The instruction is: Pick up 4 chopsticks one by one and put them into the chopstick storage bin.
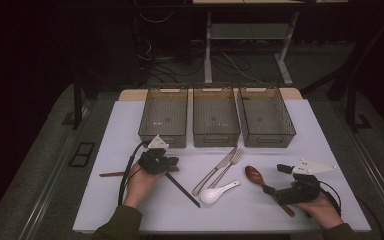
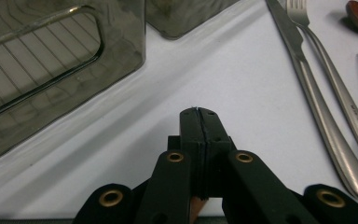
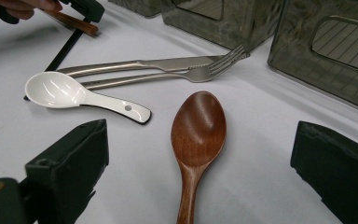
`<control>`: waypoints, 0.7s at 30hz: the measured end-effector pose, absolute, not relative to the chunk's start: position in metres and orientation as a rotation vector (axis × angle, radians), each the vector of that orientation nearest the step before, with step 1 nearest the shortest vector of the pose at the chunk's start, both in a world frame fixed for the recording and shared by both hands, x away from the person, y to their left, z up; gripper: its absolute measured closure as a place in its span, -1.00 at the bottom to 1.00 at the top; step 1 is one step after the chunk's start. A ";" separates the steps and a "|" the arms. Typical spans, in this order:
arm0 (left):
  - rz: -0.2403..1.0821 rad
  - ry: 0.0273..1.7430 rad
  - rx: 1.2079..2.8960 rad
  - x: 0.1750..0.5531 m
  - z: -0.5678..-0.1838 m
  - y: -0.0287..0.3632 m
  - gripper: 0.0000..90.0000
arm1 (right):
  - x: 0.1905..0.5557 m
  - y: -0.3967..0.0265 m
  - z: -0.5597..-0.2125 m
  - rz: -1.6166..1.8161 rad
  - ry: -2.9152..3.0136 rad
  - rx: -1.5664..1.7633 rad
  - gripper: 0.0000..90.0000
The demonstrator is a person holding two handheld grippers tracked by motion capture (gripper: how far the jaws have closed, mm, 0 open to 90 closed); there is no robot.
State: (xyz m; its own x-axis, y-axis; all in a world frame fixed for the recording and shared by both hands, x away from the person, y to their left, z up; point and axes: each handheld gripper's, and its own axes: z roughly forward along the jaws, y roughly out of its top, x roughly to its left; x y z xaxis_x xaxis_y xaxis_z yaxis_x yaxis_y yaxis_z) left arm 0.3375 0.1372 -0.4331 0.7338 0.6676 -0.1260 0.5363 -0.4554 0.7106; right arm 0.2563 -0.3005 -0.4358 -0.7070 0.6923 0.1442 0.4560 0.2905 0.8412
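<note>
- Left gripper (image 1: 158, 161), centre left of the high view, is clamped on a brown chopstick (image 1: 111, 174) lying flat.
- Right gripper (image 3: 200, 163), lower right, gapes around the wooden spoon (image 3: 197, 135) without touching it.

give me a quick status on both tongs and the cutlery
Left tongs shut on a brown chopstick. Right tongs open, wooden spoon lying between the jaws, not gripped. Three bins behind, nothing in the way.
</note>
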 end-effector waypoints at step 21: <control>0.194 0.849 2.260 0.320 -0.438 0.130 0.97 | 0.257 -0.301 -0.436 1.378 2.306 1.055 -0.91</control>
